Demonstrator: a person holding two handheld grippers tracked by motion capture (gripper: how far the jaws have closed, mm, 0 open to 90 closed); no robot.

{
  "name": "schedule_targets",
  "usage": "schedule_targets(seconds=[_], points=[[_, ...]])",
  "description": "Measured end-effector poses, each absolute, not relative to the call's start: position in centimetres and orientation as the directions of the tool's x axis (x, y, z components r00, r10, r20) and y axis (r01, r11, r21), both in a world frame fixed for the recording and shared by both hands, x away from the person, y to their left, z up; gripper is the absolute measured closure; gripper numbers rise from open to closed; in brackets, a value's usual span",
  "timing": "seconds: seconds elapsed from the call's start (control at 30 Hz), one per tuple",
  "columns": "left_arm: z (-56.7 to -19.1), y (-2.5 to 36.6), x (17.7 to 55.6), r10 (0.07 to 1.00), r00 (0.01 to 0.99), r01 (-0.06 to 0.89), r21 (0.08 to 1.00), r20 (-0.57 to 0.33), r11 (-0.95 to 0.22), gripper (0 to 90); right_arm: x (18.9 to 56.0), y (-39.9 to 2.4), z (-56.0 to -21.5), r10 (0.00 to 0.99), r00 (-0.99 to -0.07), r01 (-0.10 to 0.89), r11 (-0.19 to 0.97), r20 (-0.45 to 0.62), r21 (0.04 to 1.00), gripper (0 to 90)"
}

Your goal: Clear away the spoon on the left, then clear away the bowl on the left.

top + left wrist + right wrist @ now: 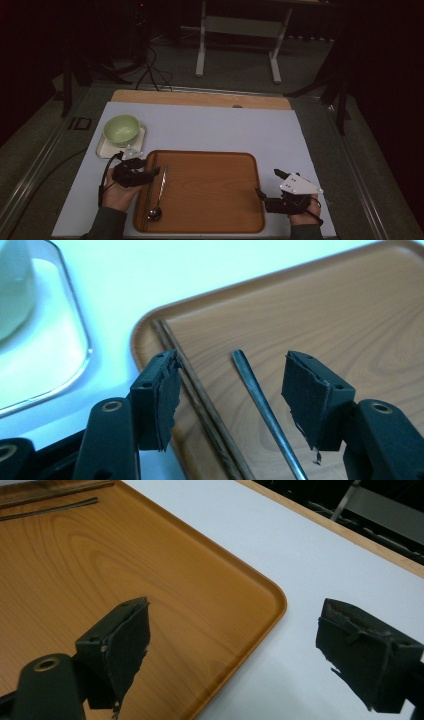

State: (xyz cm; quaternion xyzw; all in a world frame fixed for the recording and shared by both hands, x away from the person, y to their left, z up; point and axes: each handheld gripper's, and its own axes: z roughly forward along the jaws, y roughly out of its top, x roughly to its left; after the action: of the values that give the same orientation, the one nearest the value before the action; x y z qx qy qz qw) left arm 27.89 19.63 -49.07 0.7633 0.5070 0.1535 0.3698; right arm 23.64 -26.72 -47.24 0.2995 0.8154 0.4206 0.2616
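Note:
A wooden tray (210, 190) lies at the front of the white table. On its left part rests a metal spoon (161, 192), bowl end toward me, with dark chopsticks (200, 400) along the tray's left rim. My left gripper (154, 167) hovers over that rim, open. In the left gripper view the spoon handle (260, 400) lies on the tray (325, 315) between the jaws, clear of both pads, and my left gripper (230, 390) holds nothing. My right gripper (267, 182) stands open and empty at the tray's right edge, straddling the tray corner (270, 592).
A pale green bowl (121, 128) sits on a white square dish (102, 149) just behind the tray's left corner. A white mat (225, 125) covers the table, with a wooden strip along its far edge. Behind it stand table legs and cables on the floor.

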Motion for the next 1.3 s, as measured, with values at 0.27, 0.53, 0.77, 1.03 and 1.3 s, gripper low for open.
schedule_targets(seconds=[0.27,0.53,0.77,1.03,1.3], points=[[-48.6,20.4,28.0,0.899,0.413,0.657,0.73,-0.143,-0.186,39.8,23.6,-26.8,-47.3,0.71,-0.683,0.27,0.465,-0.173,0.843,13.6],[-48.4,21.2,28.0,0.91,0.39,0.656,0.735,-0.136,-0.171,39.8,23.6,-26.7,-47.2,0.709,-0.683,0.268,0.466,-0.174,0.843,13.6],[-48.0,22.0,28.2,0.924,0.36,0.655,0.741,-0.131,-0.149,39.8,23.6,-26.7,-47.2,0.712,-0.681,0.267,0.462,-0.174,0.846,13.6],[-47.8,22.9,28.2,0.937,0.324,0.644,0.756,-0.133,-0.115,39.2,23.6,-26.7,-47.1,0.708,-0.683,0.26,0.465,-0.179,0.846,13.6],[-47.2,23.6,28.4,0.947,0.3,0.628,0.772,-0.119,-0.101,38.0,23.6,-26.7,-47.1,0.706,-0.684,0.256,0.467,-0.182,0.846,13.6]])
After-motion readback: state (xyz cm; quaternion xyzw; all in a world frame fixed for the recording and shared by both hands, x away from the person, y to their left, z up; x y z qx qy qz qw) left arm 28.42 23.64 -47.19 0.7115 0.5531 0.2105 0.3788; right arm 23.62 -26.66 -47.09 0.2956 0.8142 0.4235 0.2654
